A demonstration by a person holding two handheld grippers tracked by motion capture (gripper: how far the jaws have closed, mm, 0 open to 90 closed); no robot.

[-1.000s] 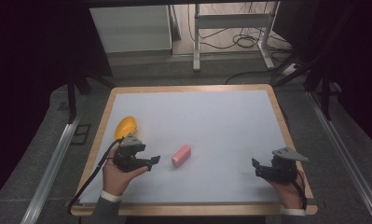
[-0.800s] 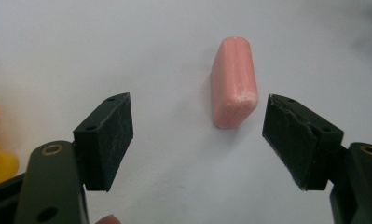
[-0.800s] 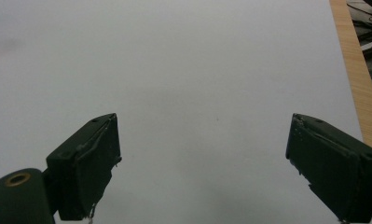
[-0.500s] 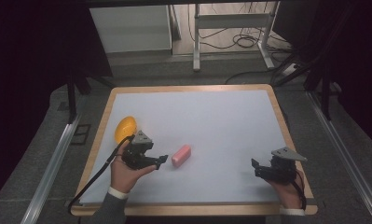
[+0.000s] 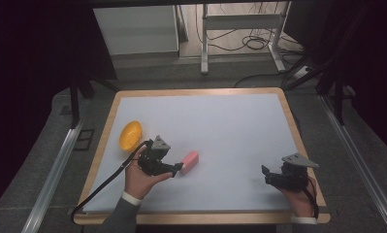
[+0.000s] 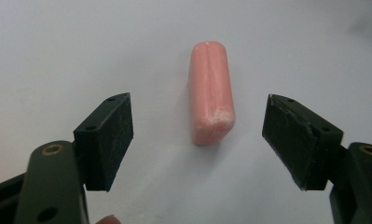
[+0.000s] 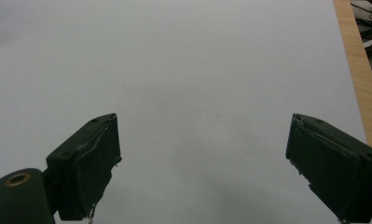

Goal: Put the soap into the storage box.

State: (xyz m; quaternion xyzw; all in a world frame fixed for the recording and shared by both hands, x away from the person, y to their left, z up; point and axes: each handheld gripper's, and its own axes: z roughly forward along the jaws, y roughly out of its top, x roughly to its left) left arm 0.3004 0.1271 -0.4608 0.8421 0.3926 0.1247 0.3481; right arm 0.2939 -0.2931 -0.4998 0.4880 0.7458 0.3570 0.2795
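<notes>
A: In the high view, where does the left claw (image 5: 177,168) sit?

B: At the near end of the pink block (image 5: 189,160), which lies flat on the white surface (image 5: 230,126) a little left of the middle. The hand (image 5: 140,177) comes in low from the near edge, so the claw lines up with the block's long axis. That looks like an approach for a pinch across its narrow sides.

A: And the yellow bowl (image 5: 130,135)?

B: It rests near the left edge, apart from the block, behind the left hand. It may be where the block is meant to go, though that is only a guess.

A: What about the right claw (image 5: 265,174)?

B: It is parked near the right front corner, well apart from everything, probably to keep out of the way.

A: The left gripper view?

B: The pink block (image 6: 211,92) lies lengthwise ahead, its near end roughly level with the tips of the two spread jaws. The left claw (image 6: 197,140) is released, touching nothing. The block sits slightly right of centre, so there is room on both sides to advance and close.

A: The right gripper view?

B: The right claw (image 7: 202,163) is released too, jaws wide over bare white surface (image 7: 197,70), with the wooden rim (image 7: 356,70) at the right.
</notes>
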